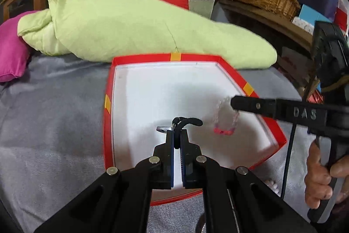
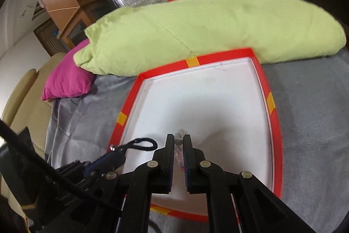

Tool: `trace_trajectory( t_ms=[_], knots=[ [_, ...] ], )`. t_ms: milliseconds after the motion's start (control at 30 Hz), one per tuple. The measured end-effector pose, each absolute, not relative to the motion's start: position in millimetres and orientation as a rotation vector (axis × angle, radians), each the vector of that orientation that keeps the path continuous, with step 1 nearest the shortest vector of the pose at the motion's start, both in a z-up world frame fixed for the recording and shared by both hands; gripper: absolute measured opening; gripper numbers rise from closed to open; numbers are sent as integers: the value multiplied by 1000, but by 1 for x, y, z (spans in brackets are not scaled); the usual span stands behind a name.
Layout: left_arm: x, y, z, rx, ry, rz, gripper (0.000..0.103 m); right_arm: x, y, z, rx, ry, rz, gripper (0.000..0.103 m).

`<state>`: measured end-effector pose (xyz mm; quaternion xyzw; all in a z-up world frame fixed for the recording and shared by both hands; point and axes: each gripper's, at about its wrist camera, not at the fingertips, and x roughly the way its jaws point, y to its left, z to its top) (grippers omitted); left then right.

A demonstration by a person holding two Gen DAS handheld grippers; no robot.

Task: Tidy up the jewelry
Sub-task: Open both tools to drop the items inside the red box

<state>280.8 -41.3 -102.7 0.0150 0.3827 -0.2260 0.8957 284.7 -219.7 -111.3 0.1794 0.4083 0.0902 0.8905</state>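
While both pieces hang over the box (image 1: 109, 88), I read the scene from the jewelry out. My left gripper (image 1: 177, 134) is clamped on a black cord (image 1: 187, 121), with a silver ring (image 1: 164, 128) at its tip; cord and ring sit low over the box floor, toward the near-left part of it. The cord's loop runs out sideways from the fingertips, so its long axis lies across the jaws, not along them.

My right gripper (image 2: 180, 141) is pinched on a clear bead bracelet (image 2: 179, 145). From the left camera the bracelet (image 1: 224, 119) hangs below the fingertips as a loop, pink beads at the bottom, over the right side of the box and near its right wall. I cannot tell whether the lowest beads touch the floor.

From the right camera the cord (image 2: 141, 143) shows just left of my right fingers, over the left part of the box. So the two pieces are near each other but apart, cord left, bracelet right.

I judge the next move is a release into the box. Each piece already lies straight below its own jaws, so neither hand needs to cross. The risk I see is the loops tangling if I drop them too close.

Beyond the box lies a green pillow (image 1: 130, 25) on the grey sheet (image 1: 54, 123).
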Motion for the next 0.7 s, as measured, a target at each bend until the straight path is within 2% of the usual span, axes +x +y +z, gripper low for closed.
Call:
trace_trajectory(
  t_ms=[300, 367, 433, 700],
  knots=[
    [289, -34, -110, 37, 861, -418, 6, 288, -242, -123, 407, 893, 93, 13],
    [288, -31, -110, 29, 872, -419, 12, 285, -243, -118, 399, 886, 79, 25],
    [285, -28, -108, 28, 868, -412, 22, 279, -244, -113, 398, 863, 73, 48],
    [266, -11, -96, 15, 829, -396, 24, 251, -246, -87, 413, 790, 111, 50]
  ],
)
